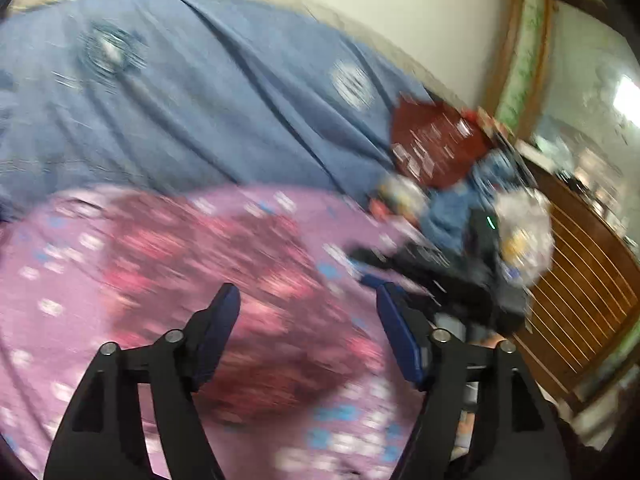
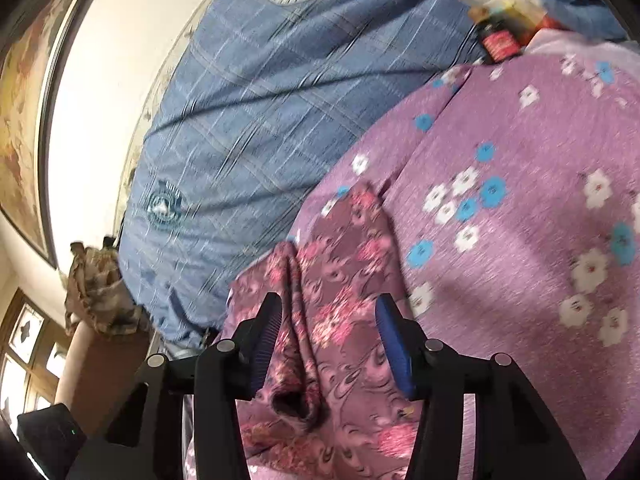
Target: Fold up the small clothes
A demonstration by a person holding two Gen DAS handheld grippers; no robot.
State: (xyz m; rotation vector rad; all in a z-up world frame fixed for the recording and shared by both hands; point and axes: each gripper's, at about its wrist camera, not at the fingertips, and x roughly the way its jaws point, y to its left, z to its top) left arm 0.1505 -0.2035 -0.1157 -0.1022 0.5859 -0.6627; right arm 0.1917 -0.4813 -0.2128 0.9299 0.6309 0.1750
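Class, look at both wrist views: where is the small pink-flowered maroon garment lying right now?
The maroon garment lies on the purple flowered sheet, just beyond both open grippers, with the blue bedspread behind it.

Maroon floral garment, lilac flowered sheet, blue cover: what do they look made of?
Maroon floral garment: thin, soft woven cloth, matte, printed; it creases into limp ridges. Probably cotton or a blend.
Lilac flowered sheet: light printed fabric, matte, with a faint streaky weave.
Blue cover: heavier cloth, matte, with crossing pale lines and long wrinkles. It could be quilted, but the look leaves that open.
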